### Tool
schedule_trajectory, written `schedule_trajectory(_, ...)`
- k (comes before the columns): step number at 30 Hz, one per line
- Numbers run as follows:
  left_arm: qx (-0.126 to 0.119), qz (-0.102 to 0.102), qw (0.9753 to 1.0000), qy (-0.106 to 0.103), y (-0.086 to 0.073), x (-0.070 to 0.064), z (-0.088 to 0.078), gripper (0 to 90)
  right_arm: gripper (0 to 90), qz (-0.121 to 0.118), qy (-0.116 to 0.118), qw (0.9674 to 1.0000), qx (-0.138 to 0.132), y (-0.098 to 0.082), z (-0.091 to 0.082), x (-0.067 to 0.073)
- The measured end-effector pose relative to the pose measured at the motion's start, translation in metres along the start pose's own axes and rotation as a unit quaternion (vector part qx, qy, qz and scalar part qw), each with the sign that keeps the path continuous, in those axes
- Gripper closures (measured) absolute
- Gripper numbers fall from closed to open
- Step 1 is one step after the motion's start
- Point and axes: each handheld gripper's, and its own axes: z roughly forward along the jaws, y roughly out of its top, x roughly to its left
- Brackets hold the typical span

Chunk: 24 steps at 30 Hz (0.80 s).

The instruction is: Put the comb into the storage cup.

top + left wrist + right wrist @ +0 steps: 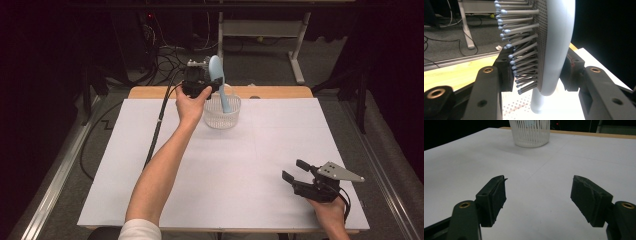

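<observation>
At the far edge of the bench (pixel 150 165), we have the left gripper (pixel 212 86) holding a pale blue hairbrush (pixel 218 82) over a clear ribbed basket (pixel 222 113), handle pointing down into it. The step in hand looks to us like standing the brush in that basket, so here is how we'd do it well: keep the brush close to upright, guide the handle inside the rim and not onto it, and lower it until the handle end meets the bottom before letting go. The basket looks light, so a sideways nudge could tip or slide it; we'd come straight down. How deep the handle sits already, we cannot tell from above.

In the left gripper view the grip is plain: the jaws are clamped across the brush head (pixel 556 45), one pad against the bristles (pixel 521 47), the other on the smooth back.

Near the front right corner of the bench, the right gripper (pixel 296 171) rests low, well apart from the basket. In the right gripper view its jaws stand wide with nothing between them, and the basket (pixel 530 132) sits ahead.
</observation>
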Motion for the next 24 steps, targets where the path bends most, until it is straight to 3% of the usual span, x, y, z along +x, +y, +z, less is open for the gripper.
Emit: schedule_trajectory(24, 0.014, 0.007, 0.9999, -0.001, -0.018, -0.004, 0.023, 53.1, 28.9, -0.001, 0.002, 1.0, -0.001, 0.0, 0.0, 0.0)
